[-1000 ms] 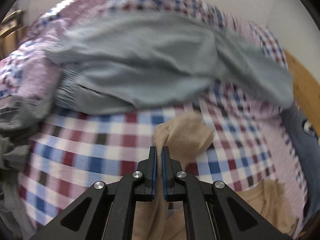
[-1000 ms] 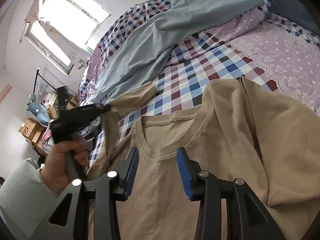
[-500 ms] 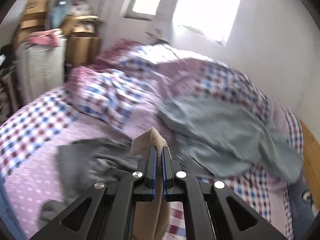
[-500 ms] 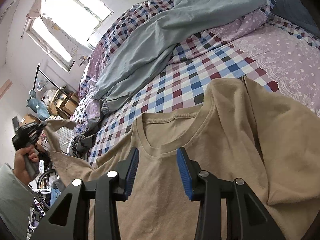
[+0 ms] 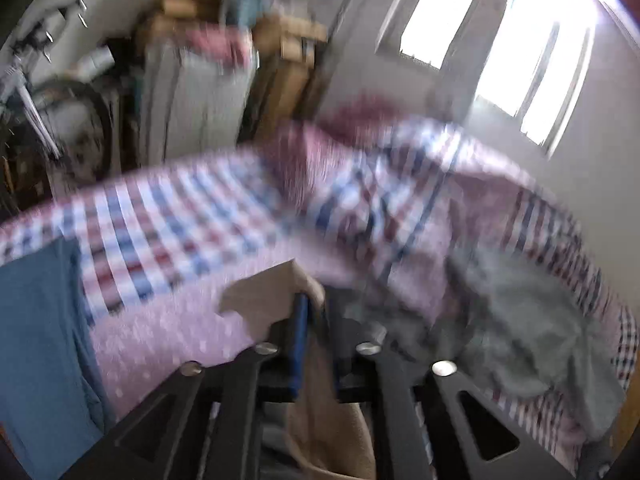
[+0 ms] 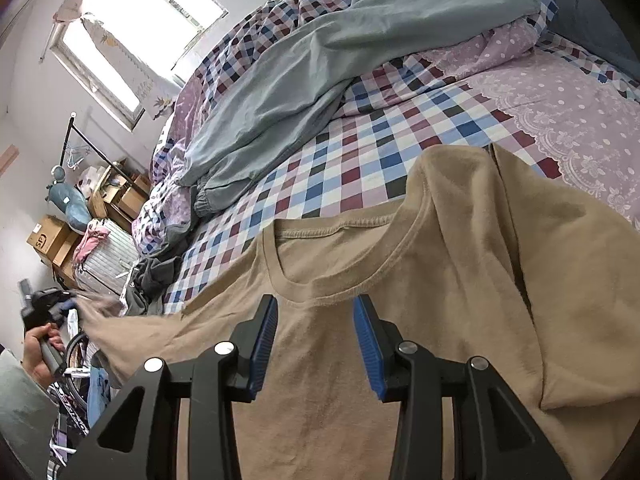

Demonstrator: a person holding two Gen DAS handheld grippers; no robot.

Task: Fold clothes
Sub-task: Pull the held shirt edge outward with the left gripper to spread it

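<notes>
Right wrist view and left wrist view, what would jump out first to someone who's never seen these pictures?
The tan T-shirt fills the lower half of the right wrist view, spread neckline-up on the checked bedspread, with the right gripper open above its chest. Its sleeve is stretched far out to the left, pinched in the left gripper held in a hand. Behind, long grey-blue trousers sprawl diagonally across the bed.

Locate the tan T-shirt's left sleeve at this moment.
In the right wrist view, the tan T-shirt lies on the checked bedspread; its sleeve stretches off the bed's left edge, pinched in the left gripper.
</notes>
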